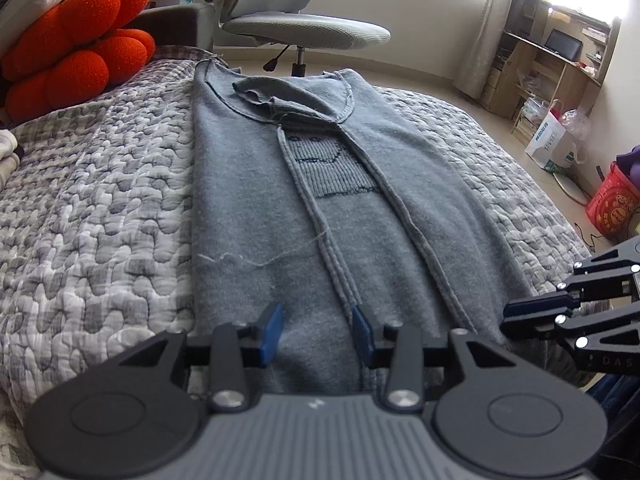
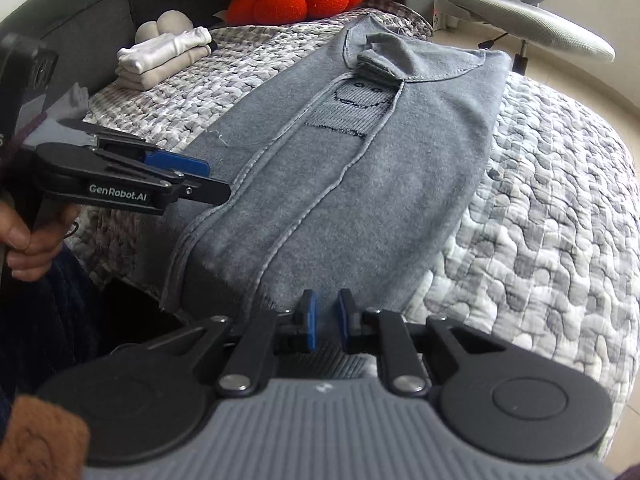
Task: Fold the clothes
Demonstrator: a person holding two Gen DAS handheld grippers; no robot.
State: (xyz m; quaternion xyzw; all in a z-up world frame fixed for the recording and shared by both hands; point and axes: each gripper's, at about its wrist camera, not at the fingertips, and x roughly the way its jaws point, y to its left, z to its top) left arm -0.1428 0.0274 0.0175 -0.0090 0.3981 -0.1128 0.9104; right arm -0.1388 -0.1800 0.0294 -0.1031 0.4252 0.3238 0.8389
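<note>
Grey sweater (image 1: 256, 216) half-folded on the bed, both grippers poised at its near hem

The left gripper (image 1: 318, 330) is held partly open and the right gripper (image 2: 325, 322) narrowly parted, neither seen pinching cloth. If only one layer is caught, the folded-in sides could be dragged apart. Ahead lies the quilted bedspread (image 1: 92, 208); beyond it an orange cushion (image 1: 80, 44) and an office chair (image 1: 304, 28).
</note>
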